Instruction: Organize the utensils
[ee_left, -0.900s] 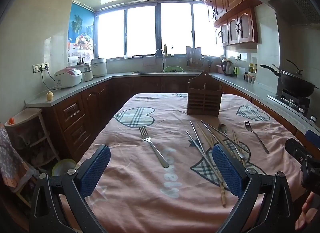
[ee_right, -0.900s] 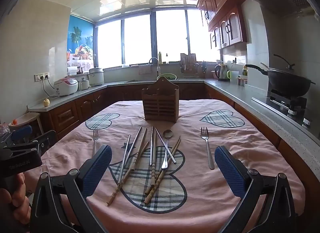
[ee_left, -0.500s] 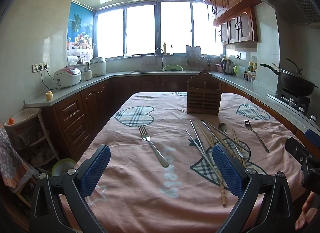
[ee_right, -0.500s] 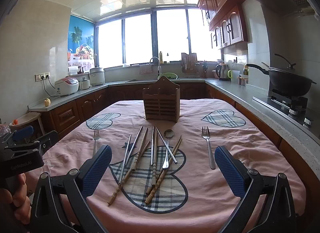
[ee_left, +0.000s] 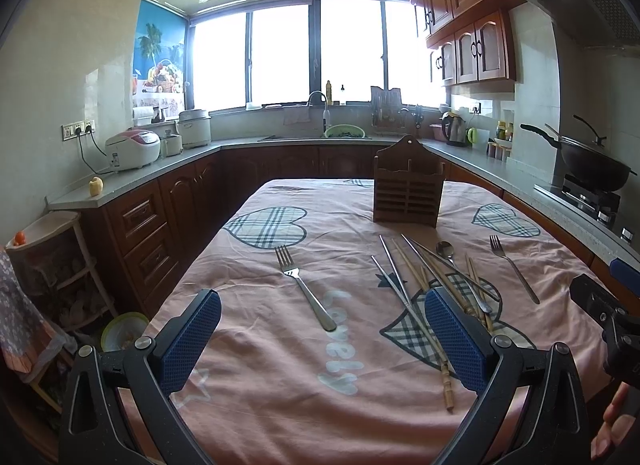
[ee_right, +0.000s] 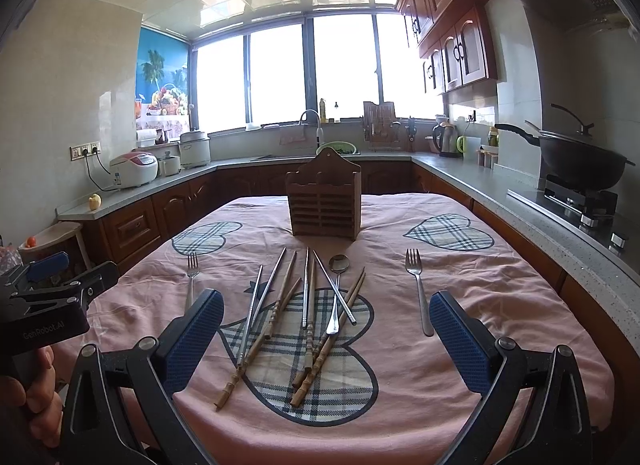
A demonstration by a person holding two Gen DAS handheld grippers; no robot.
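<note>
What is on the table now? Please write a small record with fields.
holder: wooden utensil holder, upright at far end, nothing seen in it
forks: left fork and right fork, apart from the pile
pile: chopsticks and one spoon, crossed on the tablecloth
left tool: open, holding nothing
right tool: open, holding nothing

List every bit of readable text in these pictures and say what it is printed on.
"GenRobot.AI": on the black body of the left gripper, seen from the right wrist.
"Lovely": pale letters on the pink tablecloth, upside down from the left wrist.
Rice cooker label: too small to read.
Poster by the window: no legible words.
</note>
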